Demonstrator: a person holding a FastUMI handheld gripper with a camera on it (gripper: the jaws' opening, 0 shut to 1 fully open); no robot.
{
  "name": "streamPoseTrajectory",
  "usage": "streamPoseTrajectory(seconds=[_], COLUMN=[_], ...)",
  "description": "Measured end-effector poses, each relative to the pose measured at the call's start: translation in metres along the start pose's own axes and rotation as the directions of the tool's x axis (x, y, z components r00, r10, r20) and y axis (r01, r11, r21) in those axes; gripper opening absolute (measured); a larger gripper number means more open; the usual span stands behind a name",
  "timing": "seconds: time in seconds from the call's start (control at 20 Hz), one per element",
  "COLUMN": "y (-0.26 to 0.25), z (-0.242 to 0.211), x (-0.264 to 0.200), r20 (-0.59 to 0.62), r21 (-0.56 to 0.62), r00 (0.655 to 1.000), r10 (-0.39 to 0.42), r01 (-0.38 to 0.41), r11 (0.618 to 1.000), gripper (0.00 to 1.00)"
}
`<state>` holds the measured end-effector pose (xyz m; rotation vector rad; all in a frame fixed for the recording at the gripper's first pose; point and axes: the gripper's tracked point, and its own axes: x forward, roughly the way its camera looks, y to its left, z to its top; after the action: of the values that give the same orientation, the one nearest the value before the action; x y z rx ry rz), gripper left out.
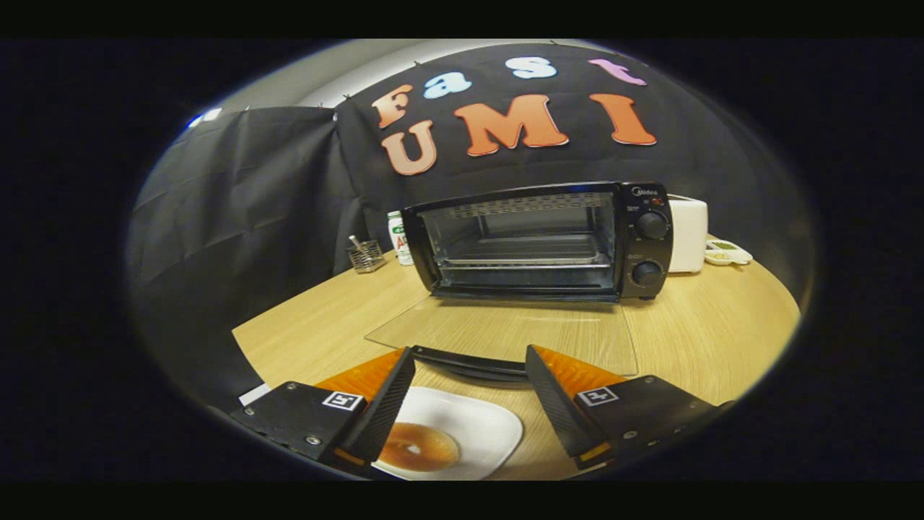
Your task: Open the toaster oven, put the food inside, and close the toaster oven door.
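The food, a round browned doughnut [419, 446] with a pale hole at its centre, is seen at the lower middle of the frame on a white plate [484, 433]. It lies just below and between the fingers, closer to the left one, whose inner edge partly covers its left side. The piece is a ring, so no long axis is offered; a grasp across any diameter is judged equally workable. It looks glazed and soft, so a light squeeze is probably called for.

The gripper [469, 375] is held wide open above the plate, and nothing is gripped between its fingers. To reach the doughnut, a move down and slightly back towards the holder is judged necessary, since the fingertips already point past it.

Beyond the fingertips the glass door [505, 332] of the toaster oven [538, 242] is seen folded flat down towards the desk [707, 325], its dark handle [469, 363] lying just ahead of the tips. The oven stands in the middle of the frame with its cavity open and a wire rack [523, 254] visible inside; two knobs are set on its right panel. The opening step is therefore judged done, and the loading not yet.

At the upper left of the oven a small mesh holder [367, 255] and a bottle [399, 238] are seen; to its right stands a white appliance [687, 232].
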<state>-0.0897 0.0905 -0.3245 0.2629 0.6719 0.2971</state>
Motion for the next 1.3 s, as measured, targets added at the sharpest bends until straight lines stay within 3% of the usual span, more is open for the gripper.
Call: streamPoseTrajectory(seconds=[0.3, 0.5, 1.0, 1.3], y=[0.030, 0.033, 0.040, 0.032], z=[-0.027, -0.046, -0.085, -0.089], x=[-0.028, -0.044, -0.055, -0.046], r20=[-0.078, -0.123, -0.220, -0.226], r21=[-0.055, -0.085, -0.105, -0.160], r00=[0.991, 0.982, 0.970, 0.972], r10=[0.111, 0.143, 0.107, 0.059], r01=[-0.115, -0.154, -0.133, -0.097], r11=[0.992, 0.984, 0.986, 0.982], gripper=[0.97, 0.99, 0.99, 0.90])
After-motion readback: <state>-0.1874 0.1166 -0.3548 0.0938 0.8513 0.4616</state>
